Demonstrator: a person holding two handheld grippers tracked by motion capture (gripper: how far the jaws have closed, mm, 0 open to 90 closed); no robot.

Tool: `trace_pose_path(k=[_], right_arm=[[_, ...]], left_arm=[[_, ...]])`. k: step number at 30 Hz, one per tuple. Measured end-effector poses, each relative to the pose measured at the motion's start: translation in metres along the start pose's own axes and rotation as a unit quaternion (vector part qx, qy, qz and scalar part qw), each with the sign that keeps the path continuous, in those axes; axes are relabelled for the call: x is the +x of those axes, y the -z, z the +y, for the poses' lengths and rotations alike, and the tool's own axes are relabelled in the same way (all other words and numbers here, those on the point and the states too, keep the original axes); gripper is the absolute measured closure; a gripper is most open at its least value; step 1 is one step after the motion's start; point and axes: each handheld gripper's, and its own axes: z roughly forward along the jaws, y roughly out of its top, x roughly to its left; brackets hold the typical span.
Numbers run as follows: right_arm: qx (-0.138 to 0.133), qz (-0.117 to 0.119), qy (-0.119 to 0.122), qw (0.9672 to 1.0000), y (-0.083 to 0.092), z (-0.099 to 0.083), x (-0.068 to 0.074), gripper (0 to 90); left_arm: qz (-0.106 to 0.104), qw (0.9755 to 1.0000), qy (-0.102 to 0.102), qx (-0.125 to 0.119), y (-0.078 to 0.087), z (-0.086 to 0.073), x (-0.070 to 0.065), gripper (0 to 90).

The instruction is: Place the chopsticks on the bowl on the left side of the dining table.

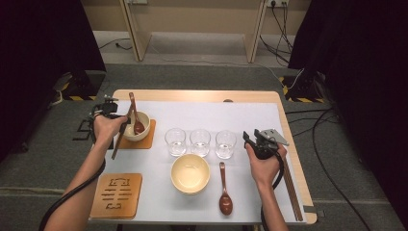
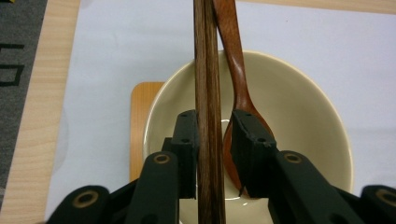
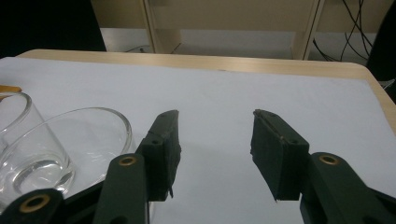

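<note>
Chopsticks (image 2: 208, 107) stiff, light, slick; grip mid-shaft; left tongs (image 2: 214, 140) part-open, loose around them over bowl (image 2: 308, 121); right tongs (image 3: 215, 154) wide, empty, at 3 o'clock

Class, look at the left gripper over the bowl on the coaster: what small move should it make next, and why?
Probably lift the left gripper straight up and away. The chopsticks stand between its jaws, touching the left pad with a gap at the right one, so the grip looks released. They lie across the bowl beside the spoon, seemingly placed. Withdrawing upward should avoid nudging them.
</note>
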Motion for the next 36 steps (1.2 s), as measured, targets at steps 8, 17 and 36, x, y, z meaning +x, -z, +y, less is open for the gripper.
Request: trace_pose_path(k=[8, 17, 36], right_arm=[[0.0, -0.001, -0.003, 1.0, 0.001, 0.0, -0.001, 52.0], [0.001, 0.0, -0.001, 1.0, 0.0, -0.001, 0.0, 52.0], [0.005, -0.002, -0.002, 1.0, 0.0, -0.002, -0.002, 52.0]], left_arm=[[-0.01, 0.9997, -0.015, -0.018, 0.018, -0.008, 0.008, 73.8], [-0.007, 0.9986, -0.049, -0.018, 0.022, -0.012, 0.015, 87.5], [-0.007, 0.9978, -0.066, 0.005, 0.011, -0.017, 0.011, 89.0]])
